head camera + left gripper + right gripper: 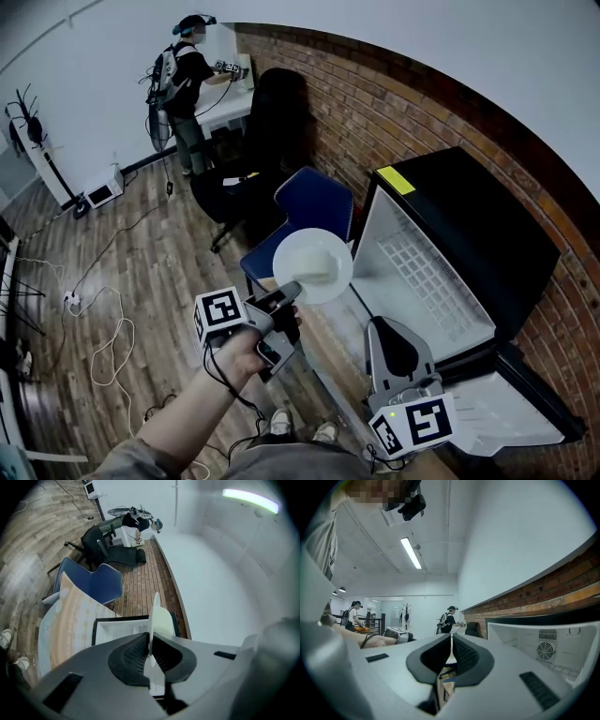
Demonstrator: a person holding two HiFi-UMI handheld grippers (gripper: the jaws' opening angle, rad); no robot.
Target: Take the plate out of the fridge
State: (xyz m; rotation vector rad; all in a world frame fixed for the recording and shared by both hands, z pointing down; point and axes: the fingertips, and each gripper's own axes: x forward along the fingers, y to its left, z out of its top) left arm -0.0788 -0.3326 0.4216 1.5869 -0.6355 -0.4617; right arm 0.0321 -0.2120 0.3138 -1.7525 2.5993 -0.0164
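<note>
The white plate [314, 265] hangs in the air to the left of the open fridge [427, 272], with my left gripper [291, 292] shut on its near rim. In the left gripper view the plate [158, 617] stands edge-on between the pads, and the gripper [150, 649] points level. The fridge is small and black with a white inside; its door [511, 412] hangs open at the lower right. My right gripper [382, 326] is low in front of the fridge's opening. Its jaws [451, 649] are shut with nothing between them. The fridge's white back wall [543, 646] shows at the right.
A blue chair [316, 202] stands just behind the plate, a black office chair [253, 141] further back. A cloth-covered table [75, 616] lies below my grippers. A brick wall [375, 103] runs behind the fridge. Cables [103, 323] trail over the wooden floor. A person [187, 84] works at a far table.
</note>
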